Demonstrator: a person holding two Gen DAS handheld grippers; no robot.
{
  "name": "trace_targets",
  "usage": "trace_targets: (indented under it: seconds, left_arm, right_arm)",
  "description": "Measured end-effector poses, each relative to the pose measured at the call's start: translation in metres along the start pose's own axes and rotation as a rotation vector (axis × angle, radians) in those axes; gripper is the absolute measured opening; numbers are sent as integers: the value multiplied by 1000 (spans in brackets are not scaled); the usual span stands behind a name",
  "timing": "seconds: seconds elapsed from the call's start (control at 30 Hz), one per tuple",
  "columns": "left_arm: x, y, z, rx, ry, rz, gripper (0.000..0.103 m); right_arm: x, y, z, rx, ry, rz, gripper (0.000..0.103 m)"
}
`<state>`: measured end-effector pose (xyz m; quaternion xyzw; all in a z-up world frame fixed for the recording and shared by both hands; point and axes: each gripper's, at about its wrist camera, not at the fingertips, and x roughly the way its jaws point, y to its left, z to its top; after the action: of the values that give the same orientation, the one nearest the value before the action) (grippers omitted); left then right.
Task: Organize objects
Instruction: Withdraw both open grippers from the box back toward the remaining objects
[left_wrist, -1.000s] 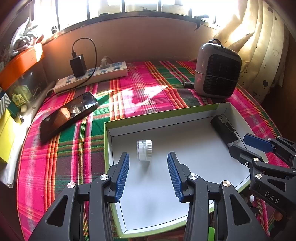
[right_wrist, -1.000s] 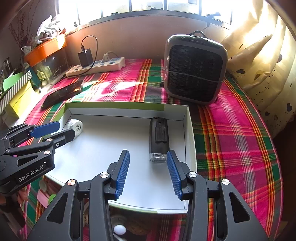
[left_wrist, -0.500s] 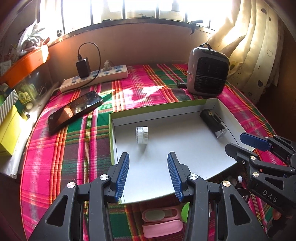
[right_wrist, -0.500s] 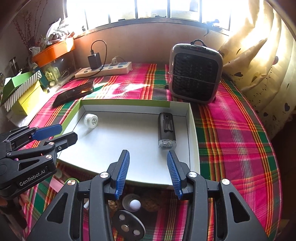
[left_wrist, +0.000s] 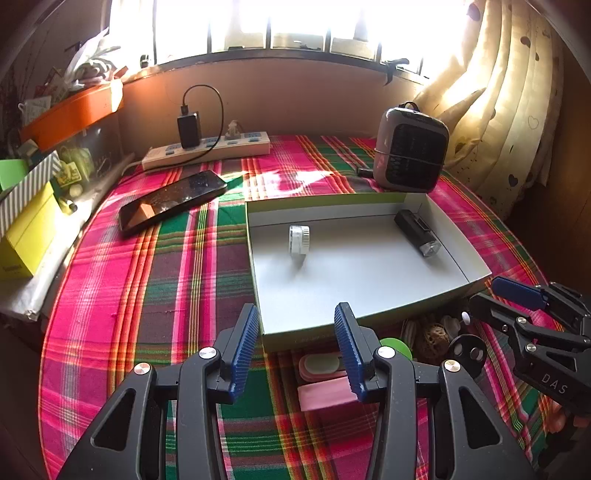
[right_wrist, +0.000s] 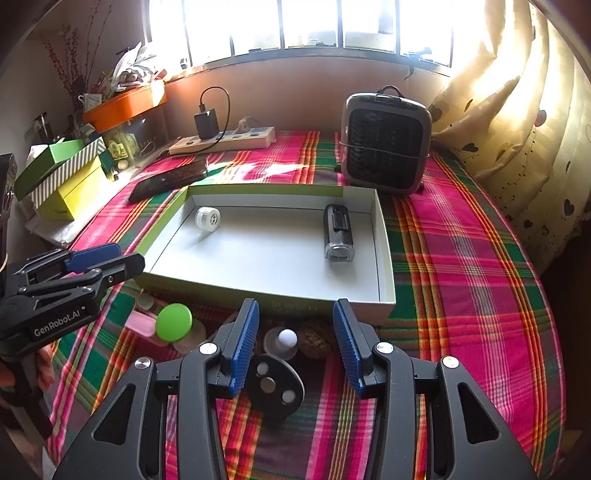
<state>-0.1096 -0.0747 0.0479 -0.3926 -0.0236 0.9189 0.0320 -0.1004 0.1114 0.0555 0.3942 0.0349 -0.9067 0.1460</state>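
The plaid tablecloth (right_wrist: 461, 280) carries a shallow green-sided box (right_wrist: 384, 251). Inside lie a black flashlight (right_wrist: 338, 232) (right side) and a white cap (right_wrist: 207, 218) on the left. Both the left gripper (left_wrist: 293, 350) and right gripper (right_wrist: 291, 343) hover spread and empty above small clutter: green lid (right_wrist: 173, 322), pink case (left_wrist: 325, 395).

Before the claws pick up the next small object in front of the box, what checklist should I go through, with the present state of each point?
1. Left claw open, holding nothing: ok.
2. Right claw open, holding nothing: ok.
3. Shallow white cardboard box with green rim has bare floor left: ok.
4. Black flashlight and white ribbed cap lie inside the box: ok.
5. Round green lid, pink case and black disc are apart enough for a clean grasp: cannot tell.
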Motion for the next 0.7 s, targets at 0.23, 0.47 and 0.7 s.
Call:
trace_targets:
  seconds: [0.23,0.47,0.7]
  left_arm:
    - [-8,6,-17,1,2,-52,42]
    - [-3,6,-35,13,47,-98,42]
    - [2,0,-43,38,71,-128,43]
  right_arm:
    - [-7,-1,-14,15,-3,24,49]
    - [-8,4,-27,-6,6,38,49]
    - [-4,7,-35,-13,27,48,49]
